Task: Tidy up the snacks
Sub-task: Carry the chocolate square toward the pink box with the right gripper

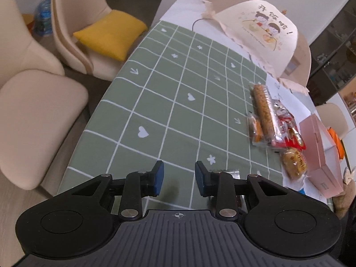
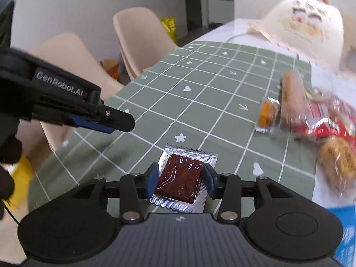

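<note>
left wrist view: the left gripper [image 1: 179,176] hangs over the green checked tablecloth [image 1: 169,102] with its jaws spread and nothing between them. a pile of snacks [image 1: 273,124] lies to the right, beside a pink box [image 1: 320,153].

right wrist view: the right gripper [image 2: 181,179] has a brown snack packet [image 2: 180,178] between its pads; whether they still press it, i cannot tell. the packet lies on the cloth, left of the blurred pile.
</note>
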Demonstrator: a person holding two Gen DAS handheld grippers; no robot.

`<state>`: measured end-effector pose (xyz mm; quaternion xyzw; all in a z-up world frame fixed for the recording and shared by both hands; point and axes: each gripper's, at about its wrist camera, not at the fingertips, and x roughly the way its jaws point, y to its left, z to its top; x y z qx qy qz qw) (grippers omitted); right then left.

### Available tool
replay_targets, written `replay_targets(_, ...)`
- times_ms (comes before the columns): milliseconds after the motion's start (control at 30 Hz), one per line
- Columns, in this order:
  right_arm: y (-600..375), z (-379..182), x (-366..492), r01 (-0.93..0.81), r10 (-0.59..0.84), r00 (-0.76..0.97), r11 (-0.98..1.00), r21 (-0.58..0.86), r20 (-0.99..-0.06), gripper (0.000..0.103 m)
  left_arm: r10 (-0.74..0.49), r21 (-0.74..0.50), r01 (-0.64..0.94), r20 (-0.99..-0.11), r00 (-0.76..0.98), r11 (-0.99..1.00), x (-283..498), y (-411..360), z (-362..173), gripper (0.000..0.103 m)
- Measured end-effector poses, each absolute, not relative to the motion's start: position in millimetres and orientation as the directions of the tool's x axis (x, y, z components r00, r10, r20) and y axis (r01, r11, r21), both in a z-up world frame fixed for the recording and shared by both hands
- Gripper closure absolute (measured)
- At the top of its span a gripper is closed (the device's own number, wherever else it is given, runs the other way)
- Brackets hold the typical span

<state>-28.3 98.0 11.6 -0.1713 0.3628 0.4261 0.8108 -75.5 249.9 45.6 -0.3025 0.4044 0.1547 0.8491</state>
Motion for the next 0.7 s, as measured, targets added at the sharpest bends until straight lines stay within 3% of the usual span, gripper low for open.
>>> replay_targets(233,58,35,-11,-0.786,0.572,0.38,0.614,0.074,-0.727,0.065,-0.036,-0.381,-0.427,-0.779,0.626,0.82,-53,232,49,0.069)
replay_targets(367,-12,66,4,-0.675,0.558,0.497,0.73,0.109,-0.665,0.065,-0.147,-0.392,-0.262,-0.756,0.638,0.882,-20,196,56,0.069)
replay_targets(500,-84,67,15,-0.489,0.379,0.641,0.872,0.025,-0.668,0.065,-0.289,-0.393,-0.039,-0.735,0.613,0.919,23,141,64,0.069)
replay_targets(633,-142,42,25,-0.29,0.152,0.681,0.954,-0.073,-0.716,0.065,-0.293,-0.321,0.073,-0.718,0.632,0.944,63,95,75,0.069)
replay_targets(700,-164,31,26,-0.232,0.12,0.666,0.971,-0.052,-0.736,0.064,-0.266,-0.296,0.053,-0.747,0.609,0.954,89,82,71,0.068)
